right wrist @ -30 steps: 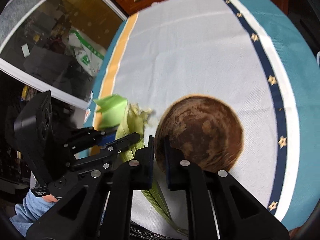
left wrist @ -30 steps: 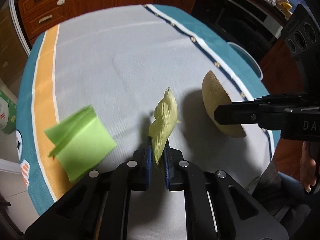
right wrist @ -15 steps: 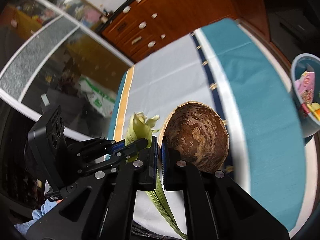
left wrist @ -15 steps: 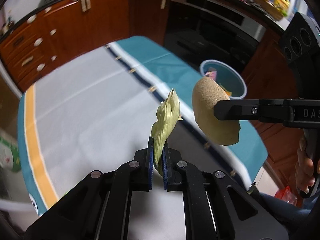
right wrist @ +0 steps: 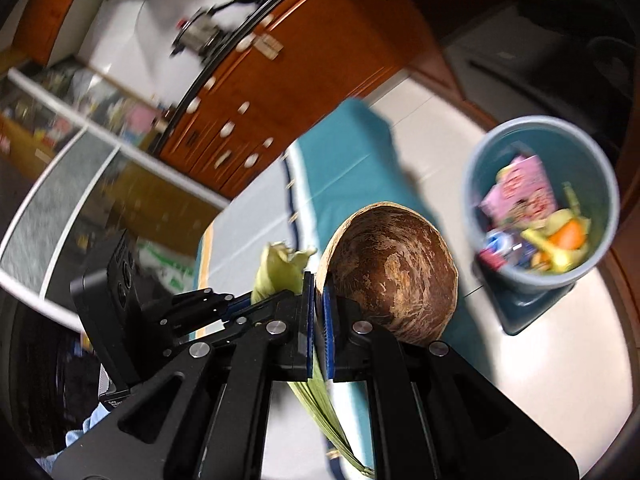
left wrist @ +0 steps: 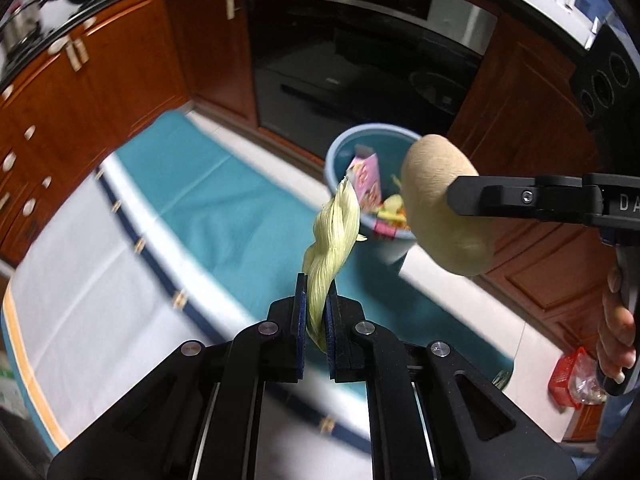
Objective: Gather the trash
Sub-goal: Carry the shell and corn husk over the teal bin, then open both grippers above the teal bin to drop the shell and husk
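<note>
Left gripper (left wrist: 316,316) clenched on corn husk (left wrist: 334,236). Right gripper (right wrist: 319,320) clamps coconut shell half (right wrist: 390,276) by its rim. Both airborne; trash bin (right wrist: 600,168) at 2 o'clock, contents blurred, base partly hidden.

The table (left wrist: 224,216) wears a teal, white and orange striped cloth (left wrist: 80,280) (nothing lies on the visible part). Beside the table, the pale floor (right wrist: 560,360) carries a blue trash bin (right wrist: 600,184).

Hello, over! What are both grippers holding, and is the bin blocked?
Left gripper shut on corn husk. Right gripper shut on coconut shell rim. Bin on floor, open, part full, nothing blocking it.
</note>
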